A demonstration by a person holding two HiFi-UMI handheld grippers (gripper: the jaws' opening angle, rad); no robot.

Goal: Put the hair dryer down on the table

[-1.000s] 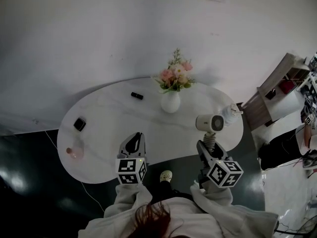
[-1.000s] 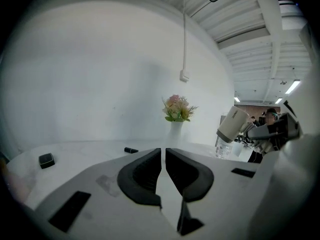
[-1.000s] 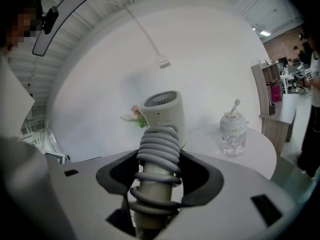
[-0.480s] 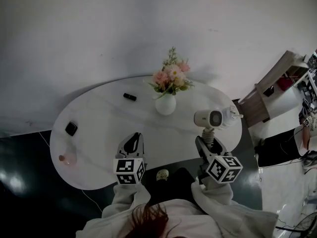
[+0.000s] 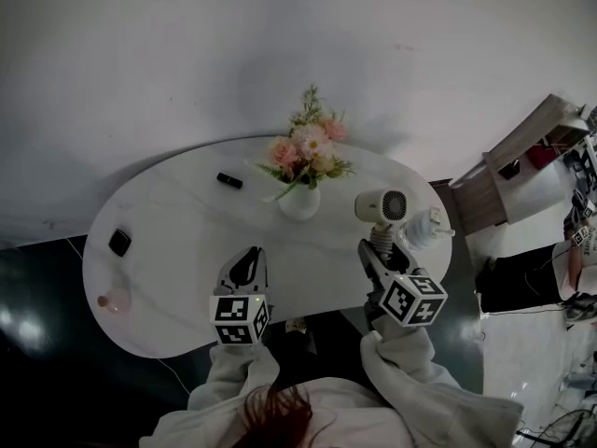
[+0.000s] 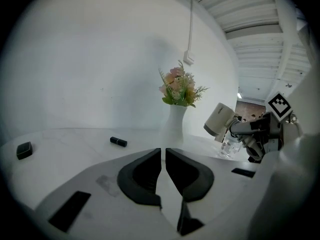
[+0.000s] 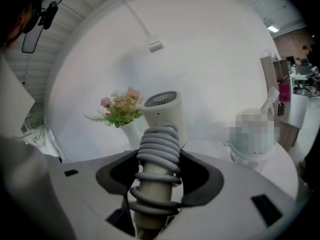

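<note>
Left gripper (image 6: 163,156), fingers (image 6: 142,174) together, empty

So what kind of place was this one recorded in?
Probably a home-style corner set up in an office: a white table, a vase of flowers, a hair dryer, and a wooden shelf nearby.

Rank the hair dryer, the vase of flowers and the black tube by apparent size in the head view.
1. vase of flowers
2. hair dryer, held nearer the camera, which enlarges it
3. black tube

Light grey sleeves (image 5: 401,376); left gripper (image 5: 251,255) and right gripper (image 5: 375,248) white, dark fingers (image 6: 142,176) (checkered marker cubes (image 5: 241,317))
</note>
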